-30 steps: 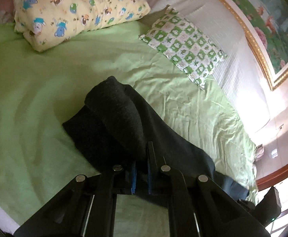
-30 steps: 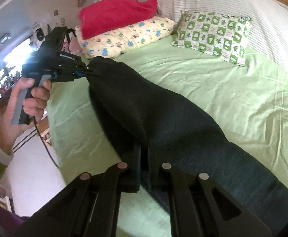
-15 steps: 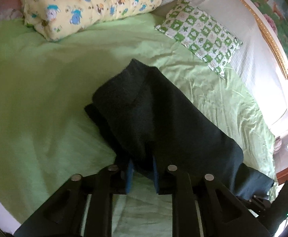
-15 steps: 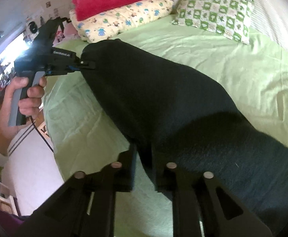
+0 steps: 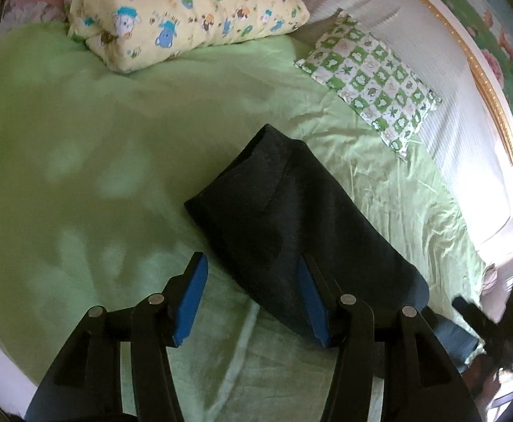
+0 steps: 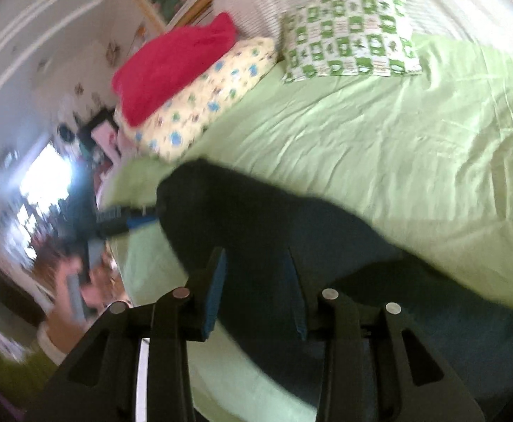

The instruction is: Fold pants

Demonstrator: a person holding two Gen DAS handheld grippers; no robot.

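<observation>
The dark pants [image 5: 291, 225] lie folded over on the green bed sheet [image 5: 80, 161]. My left gripper [image 5: 253, 263] is open, its blue pads apart just above the near edge of the pants, holding nothing. In the right wrist view the pants [image 6: 274, 228] stretch across the sheet [image 6: 414, 161]. My right gripper [image 6: 256, 256] is open over them and empty. The left gripper [image 6: 130, 218] shows blurred at the pants' far left end.
A yellow cartoon-print pillow [image 5: 186, 14] with a red blanket [image 6: 172, 70] on it and a green checked pillow [image 5: 372, 81] lie at the head of the bed. A striped headboard cushion [image 5: 467, 130] runs along the right.
Both grippers have opened and let go of the pants, which now lie folded flat on the sheet. The right wrist view has swung and blurred.
</observation>
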